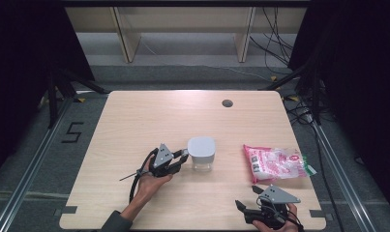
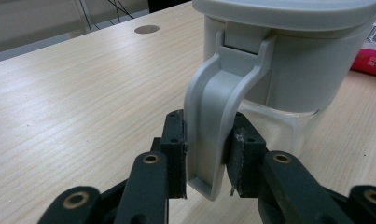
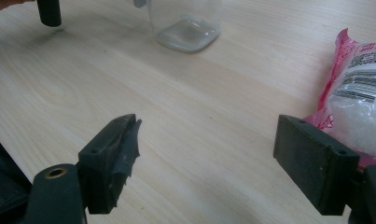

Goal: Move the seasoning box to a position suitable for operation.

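Left gripper view: we see our left gripper (image 2: 206,156) pinching the jar's grey latch (image 2: 213,121); our right gripper (image 3: 206,163) is wide open.

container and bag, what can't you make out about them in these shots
- Container contents: in the high view the grey lid covers the inside; in the left gripper view the latch, clamped by the left gripper, and the frame's top edge hide most of it.
- Container top: cut off by the right gripper view's upper edge.
- Bag print: too small in the high view; cut by the right edge in the right gripper view, past the open right gripper.
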Demonstrator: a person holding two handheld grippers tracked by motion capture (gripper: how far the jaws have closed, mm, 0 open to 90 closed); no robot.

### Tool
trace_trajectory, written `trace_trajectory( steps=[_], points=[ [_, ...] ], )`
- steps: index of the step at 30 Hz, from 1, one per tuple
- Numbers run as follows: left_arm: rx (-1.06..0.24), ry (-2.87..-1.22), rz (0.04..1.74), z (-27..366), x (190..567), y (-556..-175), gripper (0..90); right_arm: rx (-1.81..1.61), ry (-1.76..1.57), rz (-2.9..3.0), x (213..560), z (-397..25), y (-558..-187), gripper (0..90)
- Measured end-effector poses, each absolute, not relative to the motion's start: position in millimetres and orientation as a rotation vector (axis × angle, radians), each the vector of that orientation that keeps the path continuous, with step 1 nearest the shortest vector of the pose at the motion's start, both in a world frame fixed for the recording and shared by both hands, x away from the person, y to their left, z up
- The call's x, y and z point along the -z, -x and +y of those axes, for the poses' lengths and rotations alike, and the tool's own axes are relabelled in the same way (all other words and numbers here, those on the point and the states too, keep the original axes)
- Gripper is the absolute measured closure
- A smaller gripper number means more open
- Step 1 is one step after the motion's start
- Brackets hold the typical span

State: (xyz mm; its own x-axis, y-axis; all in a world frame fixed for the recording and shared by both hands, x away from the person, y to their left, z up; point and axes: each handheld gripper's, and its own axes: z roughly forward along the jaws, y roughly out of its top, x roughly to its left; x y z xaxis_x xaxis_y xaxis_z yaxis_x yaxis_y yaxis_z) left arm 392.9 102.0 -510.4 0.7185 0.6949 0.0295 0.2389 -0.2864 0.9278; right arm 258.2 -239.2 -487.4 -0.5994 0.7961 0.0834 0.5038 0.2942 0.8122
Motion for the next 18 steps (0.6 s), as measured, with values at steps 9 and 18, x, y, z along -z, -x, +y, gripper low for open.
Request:
trace_trajectory(
  steps=[9,18],
  points=[
    [-0.538,-1.854,0.738,101.8,509.8,-394.6,70.6,-1.211,-1.132,2.245,488.0,-240.7,-259.9,22.9],
    [-0.532,-1.853,0.753,102.7,509.4,-392.7,70.5,-1.219,-1.140,2.239,487.6,-241.3,-260.1,22.9]
  ],
)
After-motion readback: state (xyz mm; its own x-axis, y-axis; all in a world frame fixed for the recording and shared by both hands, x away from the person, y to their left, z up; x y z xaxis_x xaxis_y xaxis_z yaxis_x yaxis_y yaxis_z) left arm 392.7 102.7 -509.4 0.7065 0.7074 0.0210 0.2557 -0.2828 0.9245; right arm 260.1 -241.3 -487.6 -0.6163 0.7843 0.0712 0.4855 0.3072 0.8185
